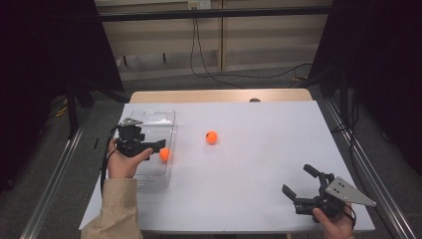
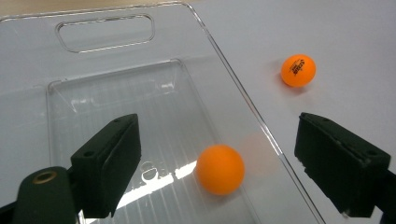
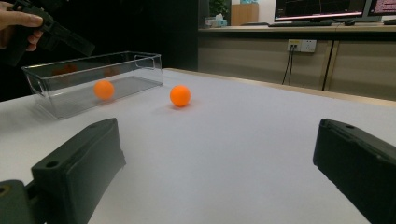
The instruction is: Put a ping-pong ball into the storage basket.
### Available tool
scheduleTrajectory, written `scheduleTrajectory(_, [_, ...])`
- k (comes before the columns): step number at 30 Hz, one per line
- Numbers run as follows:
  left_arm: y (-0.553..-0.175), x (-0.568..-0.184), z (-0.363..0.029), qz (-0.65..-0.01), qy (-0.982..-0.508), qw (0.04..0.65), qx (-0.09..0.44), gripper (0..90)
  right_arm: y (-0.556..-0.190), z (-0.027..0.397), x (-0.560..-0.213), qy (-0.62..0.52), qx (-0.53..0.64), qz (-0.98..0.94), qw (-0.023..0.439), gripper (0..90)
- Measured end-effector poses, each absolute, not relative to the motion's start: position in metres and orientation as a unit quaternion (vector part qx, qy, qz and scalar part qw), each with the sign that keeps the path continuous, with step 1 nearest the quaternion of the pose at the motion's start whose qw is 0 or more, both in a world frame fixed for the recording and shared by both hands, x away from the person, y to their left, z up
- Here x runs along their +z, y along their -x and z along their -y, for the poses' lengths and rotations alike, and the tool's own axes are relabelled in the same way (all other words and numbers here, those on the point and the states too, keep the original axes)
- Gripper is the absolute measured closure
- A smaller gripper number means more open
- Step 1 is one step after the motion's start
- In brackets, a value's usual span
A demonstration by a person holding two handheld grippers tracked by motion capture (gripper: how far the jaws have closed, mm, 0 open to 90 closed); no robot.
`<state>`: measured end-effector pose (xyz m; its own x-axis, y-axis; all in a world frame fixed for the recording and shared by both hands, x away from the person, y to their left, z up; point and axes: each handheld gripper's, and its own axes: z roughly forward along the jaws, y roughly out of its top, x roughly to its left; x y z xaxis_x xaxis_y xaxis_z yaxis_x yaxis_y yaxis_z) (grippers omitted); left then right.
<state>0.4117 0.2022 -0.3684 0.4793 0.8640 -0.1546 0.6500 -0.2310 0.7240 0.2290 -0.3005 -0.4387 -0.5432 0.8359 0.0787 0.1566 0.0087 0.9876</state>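
Two grippers you are holding open: your left gripper is hanging over the clear plastic bin, one orange ball lying unheld near its right wall; your right gripper is sitting empty-jawed at the table's near-right edge, the second orange ball lying on open tabletop.

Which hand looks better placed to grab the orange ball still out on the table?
Left, probably. The left gripper hangs open over the clear box, near the loose ball. The right gripper sits open at the table's near corner, farther off.
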Motion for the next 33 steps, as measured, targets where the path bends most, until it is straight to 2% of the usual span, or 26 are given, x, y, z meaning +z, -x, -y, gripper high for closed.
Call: scheduleTrajectory(33, [-0.411,-0.365,-0.185,-0.473,-0.774,0.398,0.133,8.4,-0.232,0.300,-0.440,-0.379,0.591,-0.652,0.286,0.7])
